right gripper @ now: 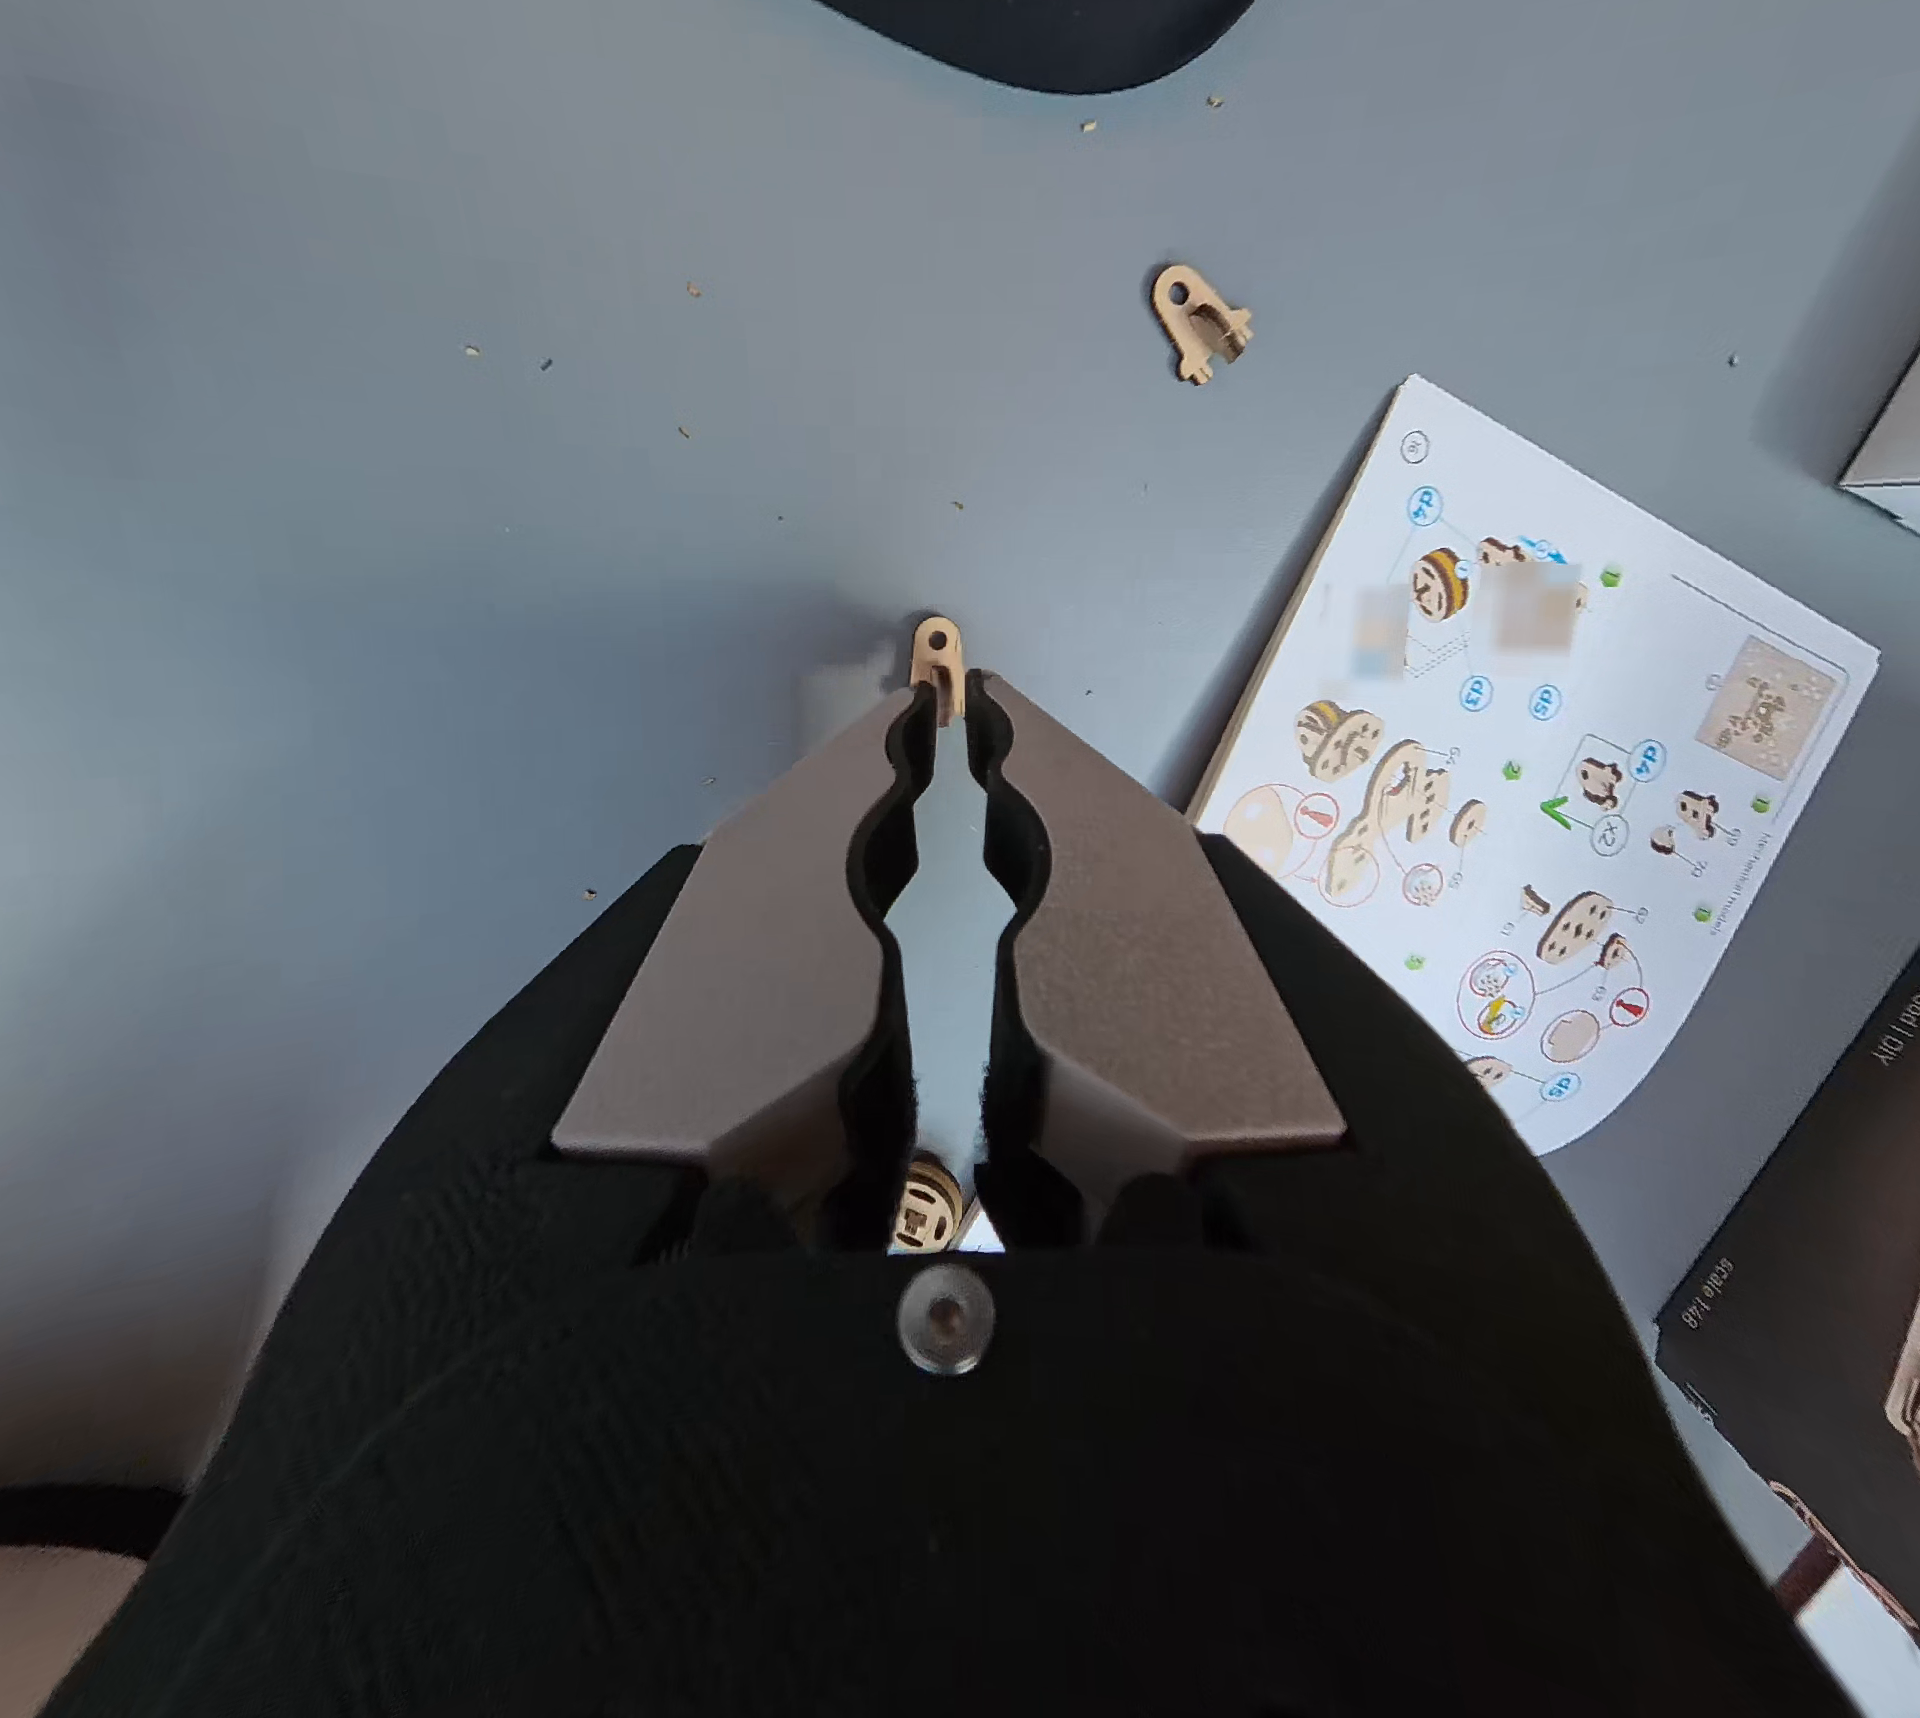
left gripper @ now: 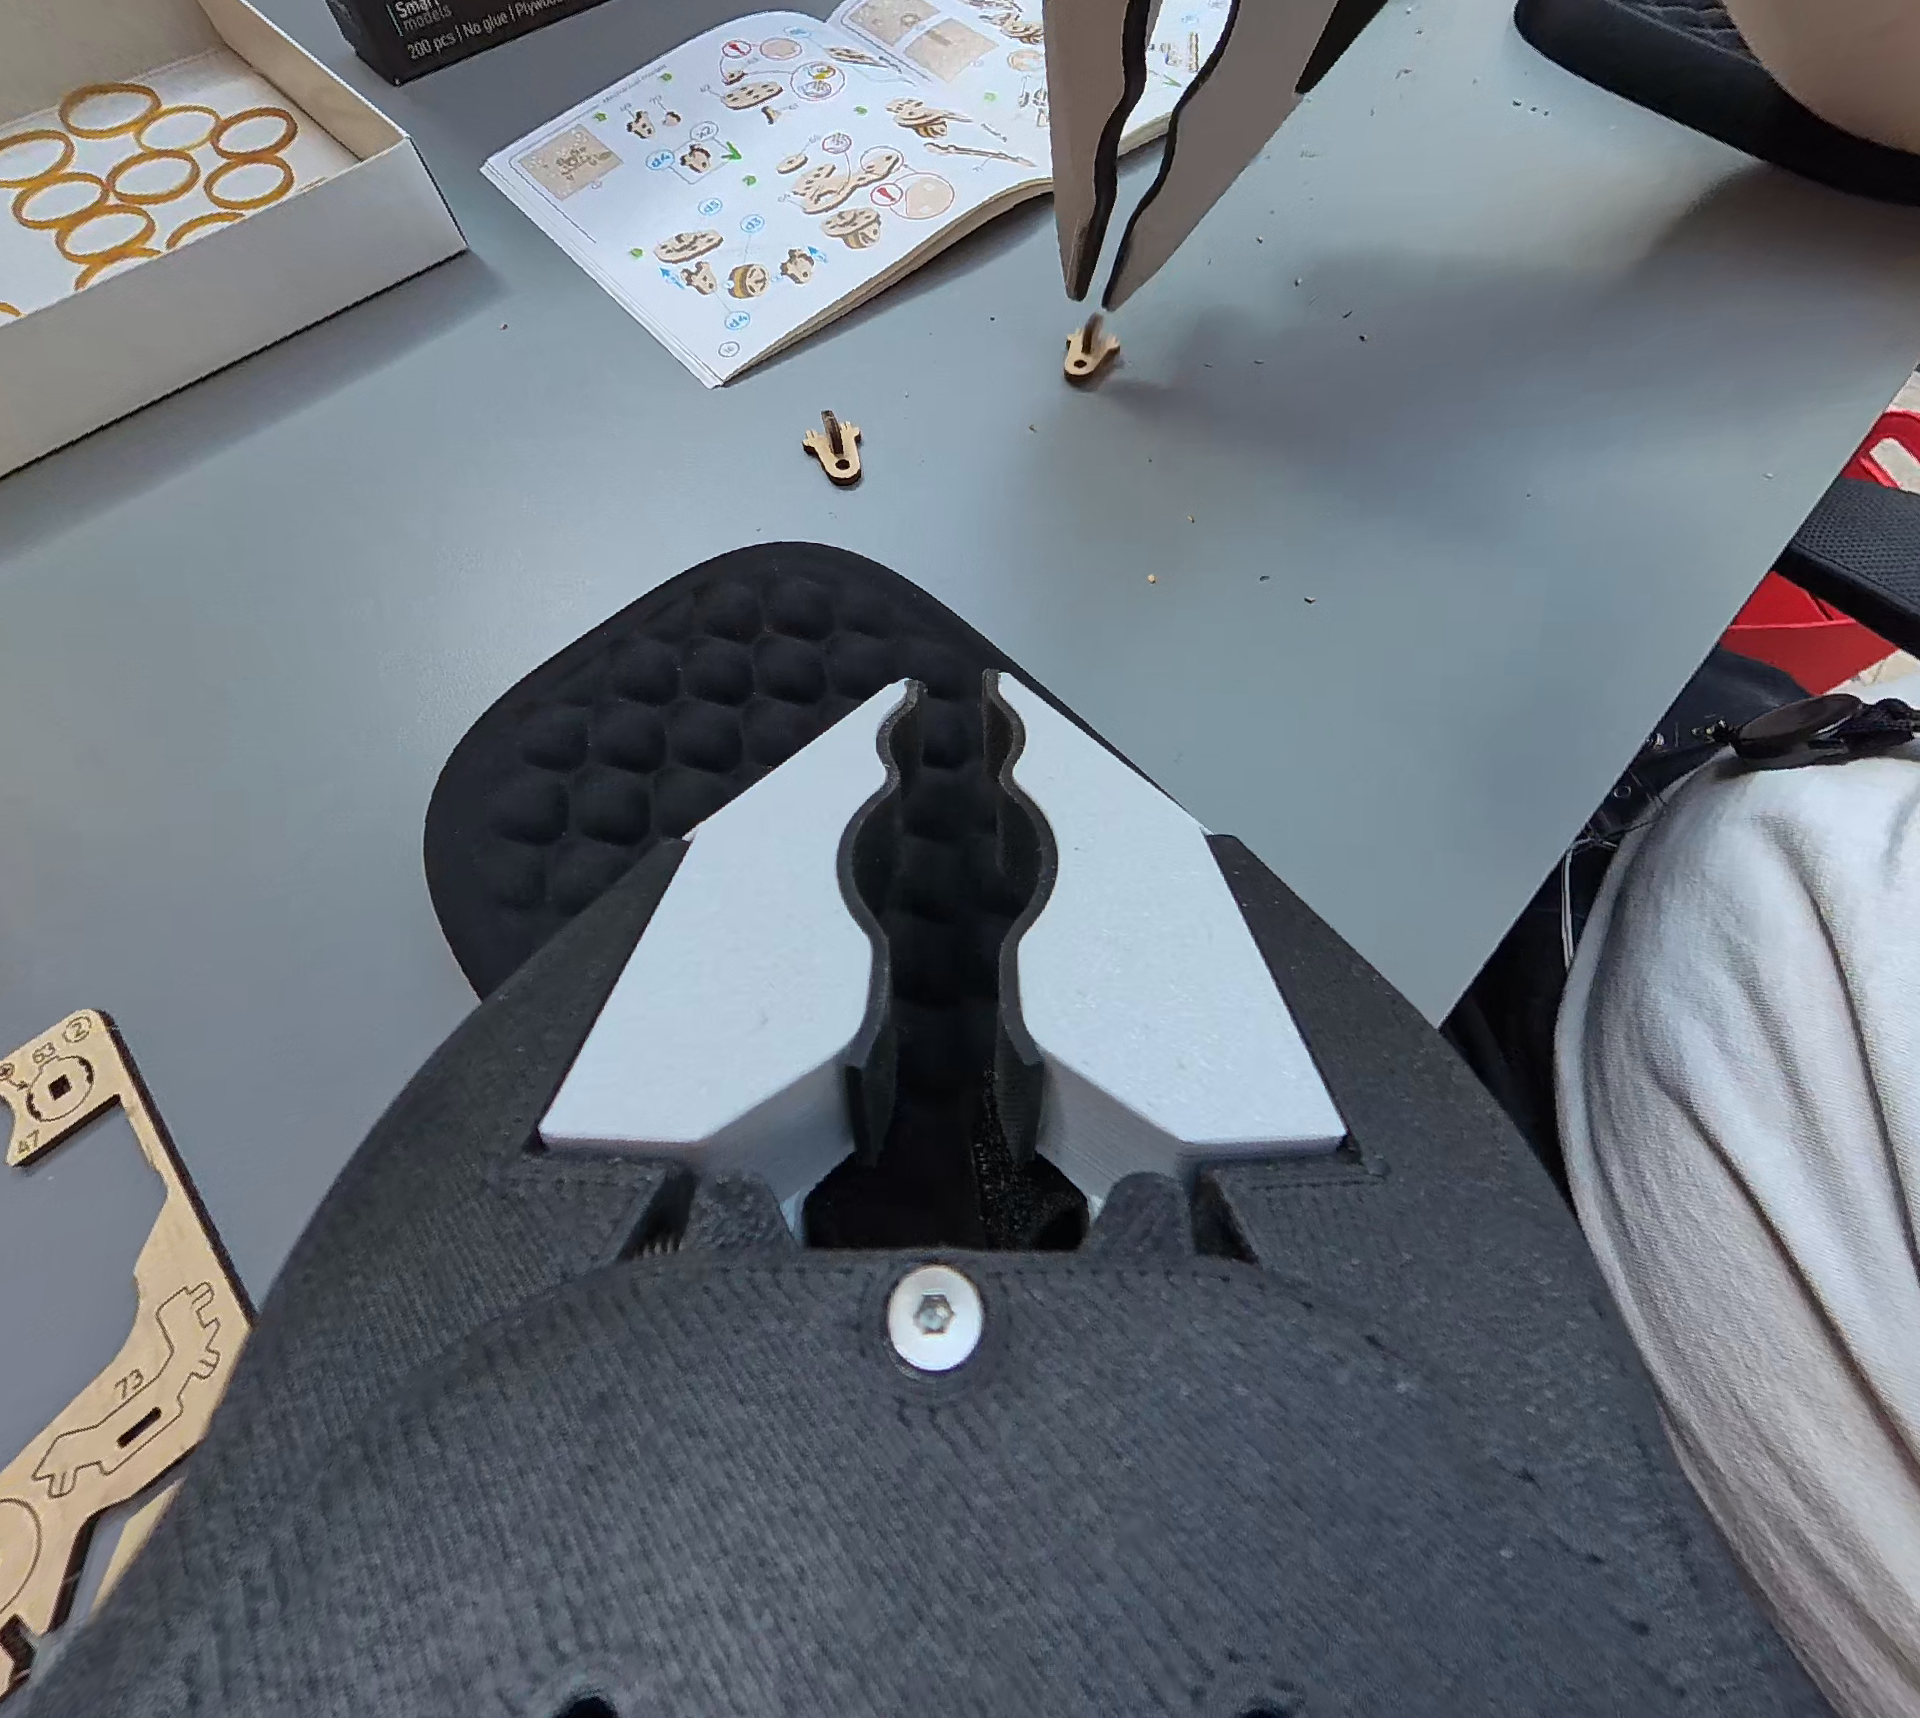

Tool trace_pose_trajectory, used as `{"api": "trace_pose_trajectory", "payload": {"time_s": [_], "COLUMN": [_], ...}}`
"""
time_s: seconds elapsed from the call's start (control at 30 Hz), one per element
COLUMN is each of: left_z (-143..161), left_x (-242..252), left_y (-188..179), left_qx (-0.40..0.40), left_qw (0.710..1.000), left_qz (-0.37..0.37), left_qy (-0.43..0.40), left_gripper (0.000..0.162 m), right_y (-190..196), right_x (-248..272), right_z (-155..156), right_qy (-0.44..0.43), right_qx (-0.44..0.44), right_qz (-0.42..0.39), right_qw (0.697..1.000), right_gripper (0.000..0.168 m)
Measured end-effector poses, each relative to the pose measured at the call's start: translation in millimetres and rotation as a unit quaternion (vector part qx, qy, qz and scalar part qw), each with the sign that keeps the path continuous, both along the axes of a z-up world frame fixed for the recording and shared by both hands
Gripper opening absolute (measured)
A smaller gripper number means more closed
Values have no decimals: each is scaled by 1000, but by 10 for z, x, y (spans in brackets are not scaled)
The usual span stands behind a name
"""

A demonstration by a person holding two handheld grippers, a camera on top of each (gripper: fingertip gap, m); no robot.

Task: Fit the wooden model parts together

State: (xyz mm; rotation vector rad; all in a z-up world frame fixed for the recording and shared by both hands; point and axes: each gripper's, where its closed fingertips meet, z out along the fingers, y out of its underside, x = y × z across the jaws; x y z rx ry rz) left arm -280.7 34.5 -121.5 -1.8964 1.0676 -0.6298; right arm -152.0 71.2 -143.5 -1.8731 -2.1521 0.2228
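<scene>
White tray [left gripper: 312,68]: far left on grey table [left gripper: 1351,525], w/ rubber rings [left gripper: 156,172] inside.
Plywood sheet [left gripper: 94,1305]: near-left edge, parts cut out.
Booklet [left gripper: 790,182]: open, behind centre.
Left gripper [left gripper: 948,681]: over black pad [left gripper: 665,712], tips a bit apart, holds nothing.
Loose wooden part [left gripper: 834,447]: on table, betw. pad & booklet.
Right gripper [right gripper: 952,681]: tips almost closed at upright tab of 2nd wooden part [right gripper: 937,655]; real grip – can't tell.
</scene>
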Motion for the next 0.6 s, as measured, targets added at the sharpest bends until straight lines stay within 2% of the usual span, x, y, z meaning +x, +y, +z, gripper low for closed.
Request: {"api": "trace_pose_trajectory", "payload": {"time_s": [0.03, 0.23, 0.6], "left_z": [-1, 7, 10], "left_x": [-4, -10, -11], "left_y": [-1, -2, -5], "left_qx": [0, 0, 1], "left_qw": [1000, 1000, 1000], "left_qz": [0, 1, 1], "left_qy": [0, -1, -1], "left_gripper": [9, 9, 9], "right_y": [13, -3, -27], "right_x": [-5, 2, -35], "right_z": [57, 130, -87], "right_qy": [13, 52, 32], "right_qx": [-2, -35, -57], "right_qz": [-4, -18, -49], "right_qw": [1000, 998, 997], "right_gripper": [6, 9, 10]}}
